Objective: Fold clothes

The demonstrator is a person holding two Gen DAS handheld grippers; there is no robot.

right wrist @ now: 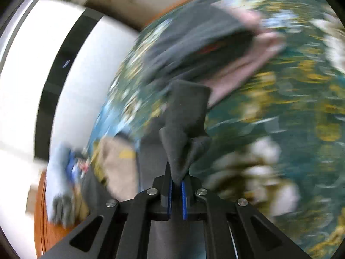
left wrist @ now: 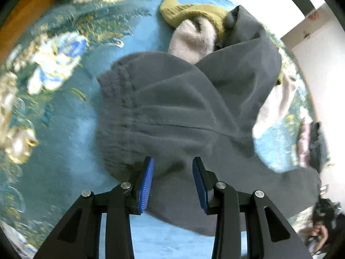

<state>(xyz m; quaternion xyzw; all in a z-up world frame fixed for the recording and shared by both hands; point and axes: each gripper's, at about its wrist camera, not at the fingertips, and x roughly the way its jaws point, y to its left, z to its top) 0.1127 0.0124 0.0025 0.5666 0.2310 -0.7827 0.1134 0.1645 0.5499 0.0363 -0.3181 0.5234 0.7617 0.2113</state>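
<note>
grey sweatshirt (left wrist: 176,112) spread in a rumpled heap on a teal flowered bedspread (left wrist: 64,112), ribbed hem turned toward the left of the left wrist view. left tongs (left wrist: 172,185) poised over the near edge of that grey cloth, blue pads (left wrist: 147,185) standing apart, nothing pinched between them, fabric showing in the gap beneath. olive knit garment (left wrist: 189,10) and a pale fleece piece (left wrist: 192,41) lying just beyond the sweatshirt, partly tucked under its far fold. strip of wooden frame (left wrist: 23,15) at the far left edge. right tongs (right wrist: 176,185) clamped tight on a bunched corner of grey cloth (right wrist: 183,129), the pinched fold rising out of the closed pads. right wrist view heavily smeared; more grey and pinkish cloth (right wrist: 243,64) further back over the same flowered cover, details not readable. hand (left wrist: 319,233) glimpsed at the lower right of the left wrist view.
</note>
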